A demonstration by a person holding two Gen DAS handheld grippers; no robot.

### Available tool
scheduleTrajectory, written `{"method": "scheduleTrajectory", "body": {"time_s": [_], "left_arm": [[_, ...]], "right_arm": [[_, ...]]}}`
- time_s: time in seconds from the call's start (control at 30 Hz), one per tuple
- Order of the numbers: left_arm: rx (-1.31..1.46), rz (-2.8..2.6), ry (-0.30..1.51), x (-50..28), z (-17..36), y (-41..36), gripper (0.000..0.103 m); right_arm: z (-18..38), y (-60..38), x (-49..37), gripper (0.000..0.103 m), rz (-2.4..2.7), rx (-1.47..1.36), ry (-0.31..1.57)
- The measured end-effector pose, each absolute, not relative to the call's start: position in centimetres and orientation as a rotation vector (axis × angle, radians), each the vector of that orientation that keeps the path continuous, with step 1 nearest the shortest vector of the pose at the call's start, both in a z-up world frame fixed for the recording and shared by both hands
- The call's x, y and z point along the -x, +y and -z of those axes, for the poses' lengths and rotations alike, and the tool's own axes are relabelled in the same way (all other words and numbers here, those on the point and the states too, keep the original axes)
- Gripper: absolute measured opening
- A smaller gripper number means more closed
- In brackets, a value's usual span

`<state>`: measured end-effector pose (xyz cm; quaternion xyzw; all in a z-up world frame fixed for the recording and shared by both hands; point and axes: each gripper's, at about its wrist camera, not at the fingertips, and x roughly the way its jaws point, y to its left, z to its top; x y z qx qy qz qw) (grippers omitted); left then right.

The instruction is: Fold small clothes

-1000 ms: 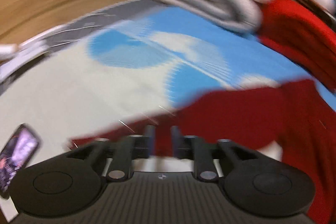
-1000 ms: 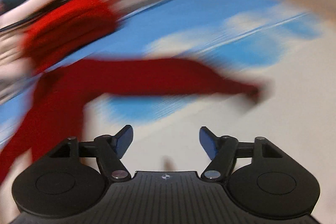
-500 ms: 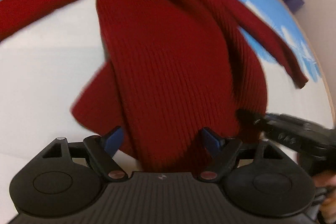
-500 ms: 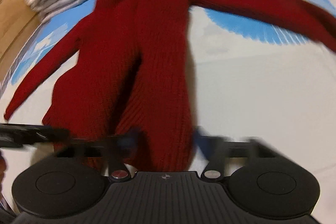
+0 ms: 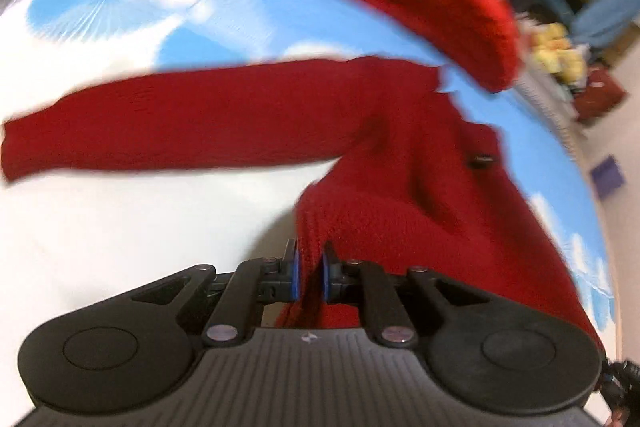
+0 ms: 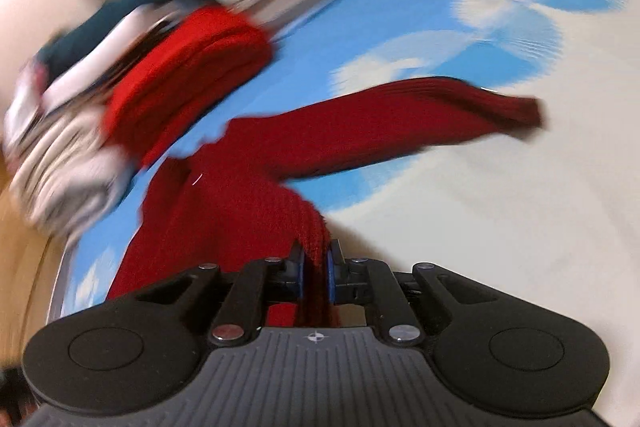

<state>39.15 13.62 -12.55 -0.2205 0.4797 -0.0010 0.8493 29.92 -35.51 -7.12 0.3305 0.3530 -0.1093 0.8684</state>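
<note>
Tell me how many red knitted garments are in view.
2: a dark red sweater spread on the bedsheet, pinched by both grippers, and a brighter red folded one behind it. More may be hidden.

The dark red sweater (image 5: 420,195) is a ribbed knit cloth, matt and slightly fuzzy. The left gripper (image 5: 308,269) and right gripper (image 6: 316,273) are matt black plastic with a ridged body, shiny metal rivets and smooth blue pads (image 5: 295,277). The sheet (image 5: 120,227) is smooth printed cloth, white and blue. The brighter red folded garment (image 5: 436,3) looks like soft, matt knit. A wooden edge (image 6: 24,247) looks smooth.
</note>
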Motion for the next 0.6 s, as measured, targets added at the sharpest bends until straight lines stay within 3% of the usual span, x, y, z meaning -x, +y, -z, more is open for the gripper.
{"method": "scheduleTrajectory", "body": {"time_s": [0.23,0.3,0.33,0.37,0.43,0.47,0.5,0.53,0.57,0.6], "left_arm": [[0.294,0.017,1.216,-39.5,17.9,12.6,0.013],[0.257,0.014,1.217,-39.9,18.2,12.7,0.036],[0.256,0.012,1.233,-40.0,18.4,12.8,0.066],[0.263,0.016,1.243,-39.9,18.7,13.4,0.089],[0.247,0.013,1.252,-39.5,19.1,13.6,0.095],[0.226,0.022,1.259,-39.4,19.2,13.3,0.095],[0.198,0.026,1.254,-39.1,19.4,12.9,0.095],[0.149,0.011,1.232,-39.0,19.5,12.1,0.078],[0.093,-0.003,1.196,-39.8,19.0,11.4,0.037],[0.107,0.025,1.183,-39.2,18.3,11.3,0.012]], "right_arm": [[13.1,-36.3,-32.0,0.011,0.269,-0.589,1.004],[13.5,-36.0,-32.7,0.014,0.271,-0.551,1.024],[13.6,-36.2,-32.8,0.017,0.252,-0.541,1.036],[13.8,-36.3,-32.9,0.021,0.234,-0.534,1.050],[14.5,-36.1,-33.4,0.066,0.214,-0.521,1.082],[14.8,-36.2,-33.4,0.071,0.203,-0.509,1.100],[15.2,-35.7,-33.2,0.065,0.192,-0.494,1.105],[15.8,-35.3,-32.8,0.043,0.189,-0.481,1.102],[16.0,-35.1,-32.5,0.026,0.192,-0.457,1.093],[15.8,-35.0,-32.3,0.012,0.209,-0.422,1.086]]}}
